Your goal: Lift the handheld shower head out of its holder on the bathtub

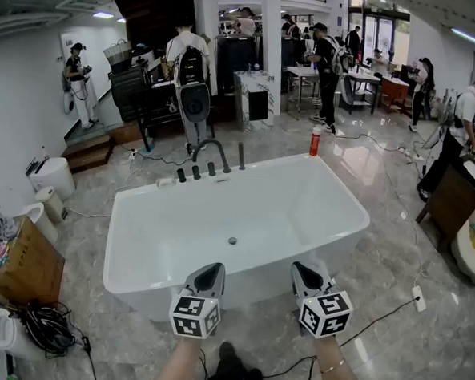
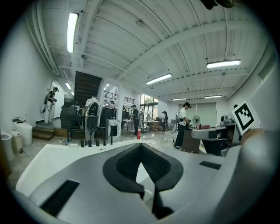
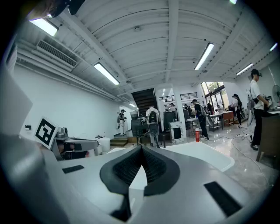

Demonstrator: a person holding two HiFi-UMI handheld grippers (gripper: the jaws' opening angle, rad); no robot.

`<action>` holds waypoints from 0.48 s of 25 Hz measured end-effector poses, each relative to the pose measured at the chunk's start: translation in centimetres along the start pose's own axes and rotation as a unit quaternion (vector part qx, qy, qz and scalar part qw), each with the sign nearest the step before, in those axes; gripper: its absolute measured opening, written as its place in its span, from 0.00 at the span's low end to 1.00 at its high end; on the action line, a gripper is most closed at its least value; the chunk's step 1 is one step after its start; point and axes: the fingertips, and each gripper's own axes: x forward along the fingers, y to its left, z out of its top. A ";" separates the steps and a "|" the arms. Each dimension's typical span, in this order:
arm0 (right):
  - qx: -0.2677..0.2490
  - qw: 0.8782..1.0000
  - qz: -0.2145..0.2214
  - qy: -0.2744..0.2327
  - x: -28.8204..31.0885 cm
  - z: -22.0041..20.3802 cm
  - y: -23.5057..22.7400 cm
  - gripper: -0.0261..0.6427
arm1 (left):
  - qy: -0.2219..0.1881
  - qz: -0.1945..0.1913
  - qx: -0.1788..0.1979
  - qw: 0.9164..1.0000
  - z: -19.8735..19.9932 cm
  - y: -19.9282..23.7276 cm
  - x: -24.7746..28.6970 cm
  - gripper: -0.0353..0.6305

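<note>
1. A person stands at the near side of a white bathtub (image 1: 163, 229). The left gripper (image 1: 211, 273) and right gripper (image 1: 305, 271) are held side by side and point across the tub.
2. The left gripper's fingers (image 2: 124, 164) are pressed together at the tips with nothing between them. The right gripper's fingers (image 3: 157, 168) are closed and empty in the same way.
3. The handheld shower head (image 1: 241, 156) stands upright in its holder on the far rim. It is just right of the curved faucet (image 1: 212, 150) and a row of dark knobs (image 1: 196, 172), well apart from both grippers.
4. A red bottle (image 1: 314, 140) stands on the floor beyond the tub's far corner, and people (image 1: 329, 62) fill the hall behind.
</note>
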 end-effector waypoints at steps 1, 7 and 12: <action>0.001 1.000 0.000 0.000 -0.1 0.0 0.1 0.05 | -0.001 0.000 0.001 1.000 0.1 0.0 -0.2 0.08; 0.008 1.000 -0.002 -0.008 -0.1 0.3 0.4 0.05 | -0.005 0.006 0.008 1.000 0.5 0.4 -0.5 0.08; 0.017 1.000 0.003 -0.014 0.3 0.8 -0.5 0.05 | -0.004 0.011 0.011 1.000 0.8 0.5 0.3 0.08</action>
